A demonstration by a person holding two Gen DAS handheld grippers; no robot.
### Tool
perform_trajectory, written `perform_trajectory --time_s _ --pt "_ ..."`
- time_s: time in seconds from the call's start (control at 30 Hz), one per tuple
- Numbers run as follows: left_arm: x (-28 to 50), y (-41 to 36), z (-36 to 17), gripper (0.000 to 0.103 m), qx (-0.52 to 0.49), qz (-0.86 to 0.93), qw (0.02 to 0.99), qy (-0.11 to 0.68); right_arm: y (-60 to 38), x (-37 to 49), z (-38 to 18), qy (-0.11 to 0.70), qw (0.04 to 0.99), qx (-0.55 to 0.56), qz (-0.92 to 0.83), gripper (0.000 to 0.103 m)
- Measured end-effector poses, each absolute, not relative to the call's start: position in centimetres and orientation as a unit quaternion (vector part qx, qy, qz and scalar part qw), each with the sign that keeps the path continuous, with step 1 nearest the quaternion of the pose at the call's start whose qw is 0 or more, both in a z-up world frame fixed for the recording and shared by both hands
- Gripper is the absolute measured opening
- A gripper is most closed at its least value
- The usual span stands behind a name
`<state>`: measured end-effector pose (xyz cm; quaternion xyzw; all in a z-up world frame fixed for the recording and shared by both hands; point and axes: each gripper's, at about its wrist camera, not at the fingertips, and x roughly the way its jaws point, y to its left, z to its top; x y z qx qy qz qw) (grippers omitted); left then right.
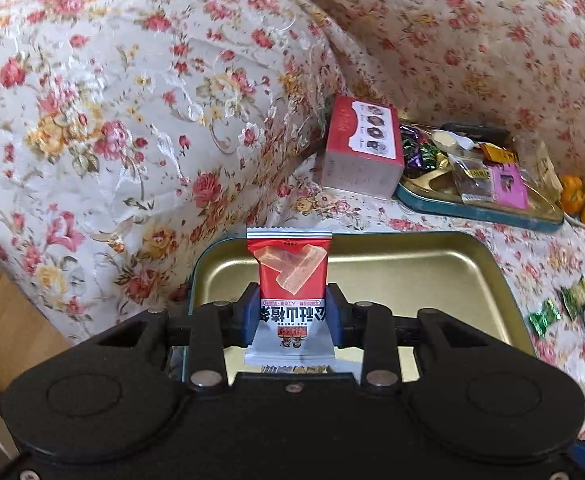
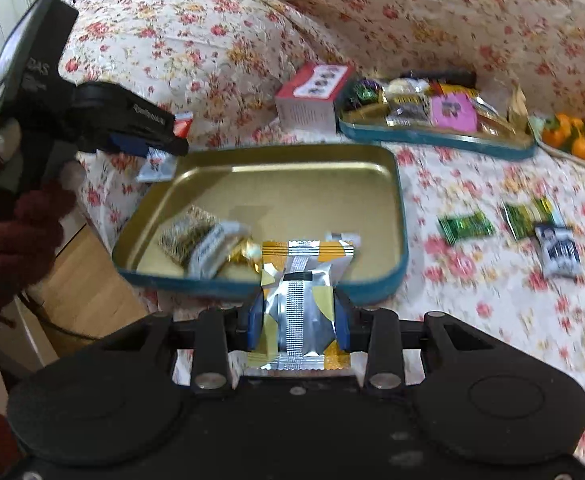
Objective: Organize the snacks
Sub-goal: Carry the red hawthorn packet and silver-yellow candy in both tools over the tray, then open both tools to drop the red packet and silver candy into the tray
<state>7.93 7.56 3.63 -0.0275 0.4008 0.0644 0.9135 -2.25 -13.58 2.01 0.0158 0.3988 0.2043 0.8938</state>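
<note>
The left gripper [image 1: 292, 312] is held level over the near edge of a gold-lined tin tray [image 1: 432, 264], its blue pads [image 1: 248, 316] pinched onto the sides of a red and silver hawthorn snack packet [image 1: 290, 276] that stands upright between the jaws with its red end pointing away. From the right wrist view that same gripper [image 2: 164, 148] comes in from the left over the tray's far corner, carried by a hand in a maroon knitted glove [image 2: 24, 236]. The right gripper [image 2: 298, 320] sits low just short of the tray's near blue rim [image 2: 196, 284], jaws closed against a silver and gold foil packet [image 2: 300, 304] whose far end reaches over the rim. Everything rests on a rose-patterned cloth [image 2: 472, 320] draped over cushions, with wooden flooring [image 2: 88, 276] off to the left. Inside the tray, just beyond the right jaws, lie a speckled gold pouch [image 2: 188, 236] and a gold-wrapped sweet [image 2: 244, 252]. To the right of those jaws, green wrapped candies [image 2: 466, 226] and a dark packet [image 2: 558, 250] lie loose on the cloth. Further ahead stand a red box [image 2: 312, 96], a second tin tray [image 2: 432, 140] heaped with mixed snacks, and small oranges [image 2: 568, 136] beside it.
</note>
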Motion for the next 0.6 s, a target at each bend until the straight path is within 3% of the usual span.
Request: perform_trajectory --time_s 0.6 --pt "8.4 8.9 0.9 0.042 -0.023 0.083 0.908 0.41 -7.2 7.4 -0.3 0.366 0.918 0.03 0.148 0.038"
